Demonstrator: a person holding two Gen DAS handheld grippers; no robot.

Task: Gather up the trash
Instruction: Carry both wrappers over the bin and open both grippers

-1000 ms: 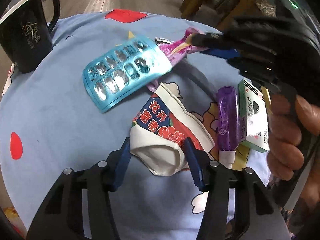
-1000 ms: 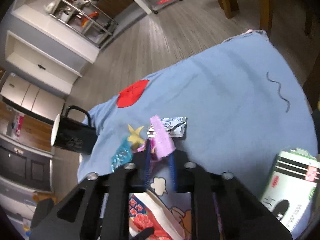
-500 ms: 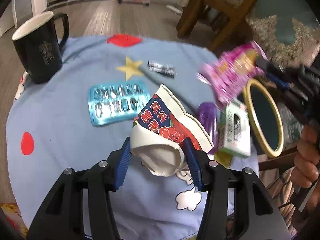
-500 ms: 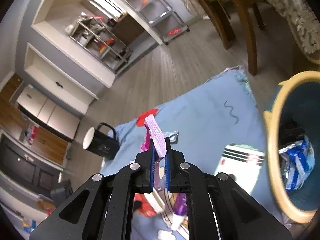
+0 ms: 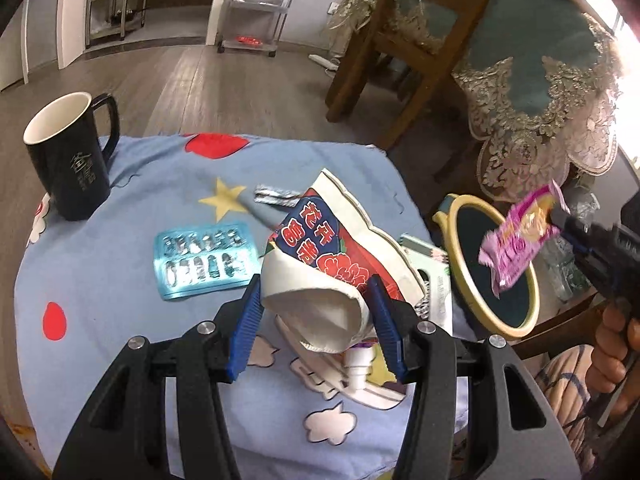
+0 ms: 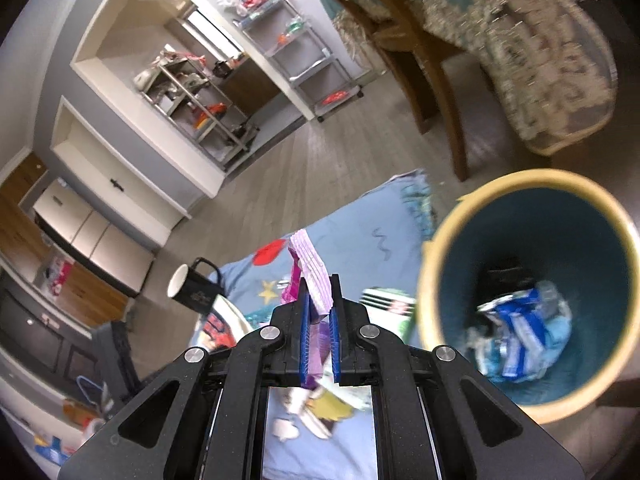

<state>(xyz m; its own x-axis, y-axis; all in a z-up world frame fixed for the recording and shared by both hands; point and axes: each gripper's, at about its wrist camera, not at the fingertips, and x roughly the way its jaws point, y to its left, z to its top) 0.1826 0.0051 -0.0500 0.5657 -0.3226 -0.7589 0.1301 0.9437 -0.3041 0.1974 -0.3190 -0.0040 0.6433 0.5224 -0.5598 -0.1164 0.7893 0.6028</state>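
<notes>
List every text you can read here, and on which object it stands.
"花开富": white characters on the snack bag in the left tool; the next character is unclear.
Black mug: pale print, too blurred to read.
Pink wrapper in the right tool: print blurred.
Green and white box: print too small.

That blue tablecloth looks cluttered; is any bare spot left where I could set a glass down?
Yes. The tablecloth is bare along the near left, between the mug, the pill sheet and the red dot. A smaller patch lies between the mug and the yellow star. The right side is crowded: snack bag, box and foil scrap, near the bin.
</notes>
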